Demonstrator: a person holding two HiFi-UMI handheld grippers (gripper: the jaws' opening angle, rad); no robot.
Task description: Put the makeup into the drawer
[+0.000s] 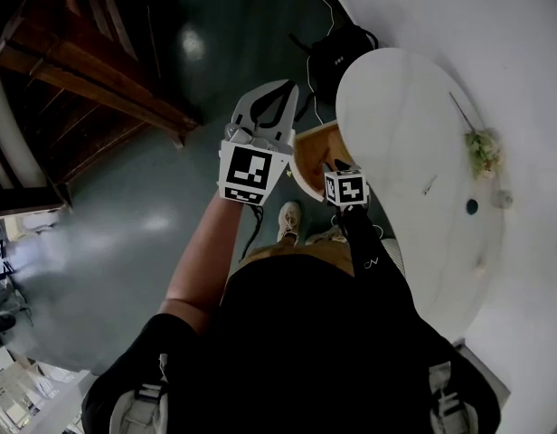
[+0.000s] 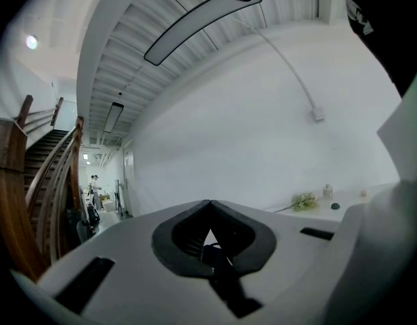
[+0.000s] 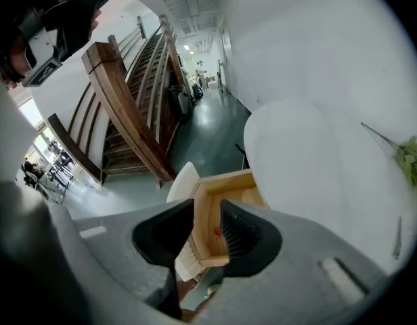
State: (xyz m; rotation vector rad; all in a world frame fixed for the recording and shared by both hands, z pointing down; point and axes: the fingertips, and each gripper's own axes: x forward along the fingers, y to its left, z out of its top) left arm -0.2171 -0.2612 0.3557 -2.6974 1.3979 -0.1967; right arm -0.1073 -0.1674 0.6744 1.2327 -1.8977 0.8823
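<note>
Lying in the drawer (image 3: 222, 180), red makeup (image 3: 216, 233) shows beyond the right gripper (image 3: 207, 212), fingers (image 3: 246, 239) released.

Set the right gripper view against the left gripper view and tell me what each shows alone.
Only the right gripper view: the wooden drawer, open, with a small red item inside, seen past the right tool, whose jaws stand apart. Only the left gripper view: the left tool with jaws together, a wall cable and a small bottle. Both: the wooden staircase, the white table and the flower sprig.
</note>
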